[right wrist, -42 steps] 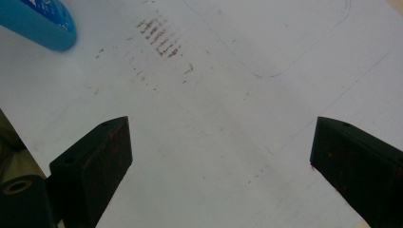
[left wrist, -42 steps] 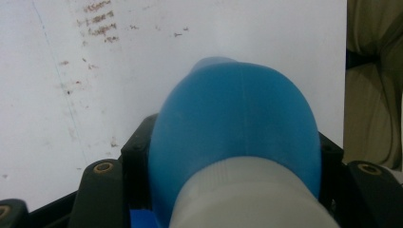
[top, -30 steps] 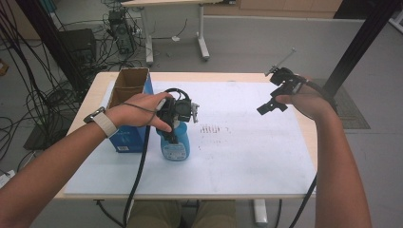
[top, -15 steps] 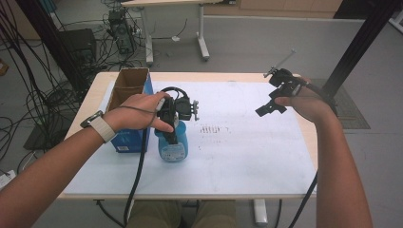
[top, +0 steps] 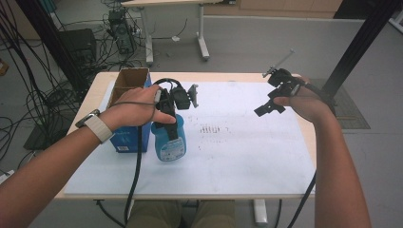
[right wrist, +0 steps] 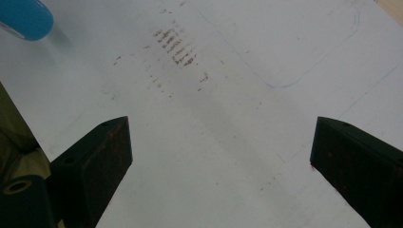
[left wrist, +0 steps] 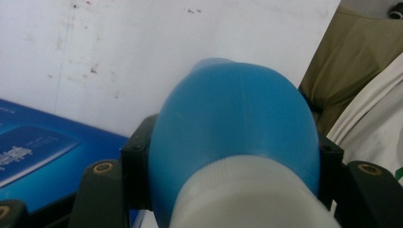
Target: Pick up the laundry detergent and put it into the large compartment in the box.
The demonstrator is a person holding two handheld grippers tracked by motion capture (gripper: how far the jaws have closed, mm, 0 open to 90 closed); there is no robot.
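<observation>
Overhead, high view: a white sheet [top: 247, 156] covers a wooden table [top: 304, 137], with the person's forearms coming in from the bottom edge.
Left gripper [top: 167, 124]: at the left of the sheet, pointing down, jaws clamped on the neck of a blue bottle [top: 168, 142].
Blue bottle: upright, with a label on its front, just beside a blue box [top: 127, 138]; an open brown carton [top: 127, 83] stands behind the box.
Right gripper [top: 268, 105]: held above the right part of the sheet, well apart from the bottle, nothing between its jaws.
Marks: a patch of short dark strokes [top: 211, 129] at mid-sheet.
Left gripper view: the bottle's rounded blue body [left wrist: 237, 128] and white cap [left wrist: 247, 199] sit pinched between the two black jaws; the blue box [left wrist: 33, 156] lies to the left.
Right gripper view: the two black jaws stand wide apart over the bare sheet [right wrist: 228, 142], gripping nothing; the bottle's blue edge [right wrist: 23, 19] shows at top left.
</observation>
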